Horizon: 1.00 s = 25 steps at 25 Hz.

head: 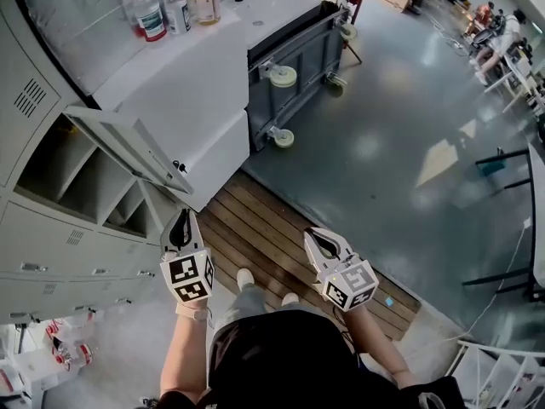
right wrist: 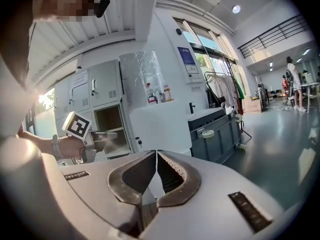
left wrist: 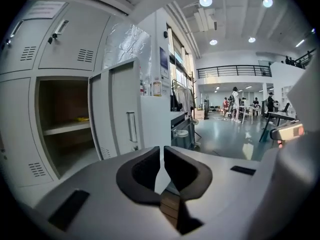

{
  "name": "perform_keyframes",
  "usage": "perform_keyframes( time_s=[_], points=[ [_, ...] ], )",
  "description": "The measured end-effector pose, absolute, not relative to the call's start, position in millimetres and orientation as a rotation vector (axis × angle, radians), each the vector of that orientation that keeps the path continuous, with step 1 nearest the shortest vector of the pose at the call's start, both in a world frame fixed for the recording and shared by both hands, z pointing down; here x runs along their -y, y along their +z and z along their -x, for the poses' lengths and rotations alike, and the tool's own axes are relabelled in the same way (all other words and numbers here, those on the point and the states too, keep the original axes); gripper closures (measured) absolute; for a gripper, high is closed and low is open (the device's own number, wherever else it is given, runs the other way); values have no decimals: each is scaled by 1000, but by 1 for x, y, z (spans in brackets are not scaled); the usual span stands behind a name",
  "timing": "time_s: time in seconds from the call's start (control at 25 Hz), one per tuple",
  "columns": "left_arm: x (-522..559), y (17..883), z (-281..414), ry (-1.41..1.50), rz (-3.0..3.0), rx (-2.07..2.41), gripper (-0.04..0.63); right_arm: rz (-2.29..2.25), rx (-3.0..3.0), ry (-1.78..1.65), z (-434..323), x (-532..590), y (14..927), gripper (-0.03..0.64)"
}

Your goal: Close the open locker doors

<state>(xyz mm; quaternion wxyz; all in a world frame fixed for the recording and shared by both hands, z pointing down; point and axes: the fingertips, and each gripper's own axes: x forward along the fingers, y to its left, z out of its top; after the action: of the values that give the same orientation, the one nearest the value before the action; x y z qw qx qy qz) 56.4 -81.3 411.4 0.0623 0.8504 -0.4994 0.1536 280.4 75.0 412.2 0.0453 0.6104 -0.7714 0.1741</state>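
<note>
Two grippers in head view: left gripper (head: 180, 221) and right gripper (head: 322, 239) are hovering near the open locker door (head: 128, 147). Left gripper view: jaws are pressing together, empty, door standing ahead-left. Right gripper view: jaws are meeting, empty.

Locker door (head: 128, 147) — is standing open over a shelved compartment (head: 72, 177). Bottles (head: 174, 7) are sitting on the white top above. Left gripper (head: 180, 220) is hovering near the door's lower corner; right gripper (head: 319, 239) — hanging over wooden decking (head: 272, 220).
</note>
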Motion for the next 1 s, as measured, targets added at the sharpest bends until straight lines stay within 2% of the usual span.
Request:
perform_keyframes(
  time_s=[0.12,0.24,0.52,1.0],
  points=[
    [118,407,-51,460,-2580,1548,566,-1910,2318,528,-279,-50,413,583],
    [144,406,-50,465,-2582,1559,469,-1956,2276,531,-280,-37,416,583],
    [188,405,-43,440,-2525,1660,385,-2051,2199,567,-296,-30,422,583],
    [217,409,-45,505,-2461,1730,379,-2098,2156,584,-332,-29,413,583]
  ],
)
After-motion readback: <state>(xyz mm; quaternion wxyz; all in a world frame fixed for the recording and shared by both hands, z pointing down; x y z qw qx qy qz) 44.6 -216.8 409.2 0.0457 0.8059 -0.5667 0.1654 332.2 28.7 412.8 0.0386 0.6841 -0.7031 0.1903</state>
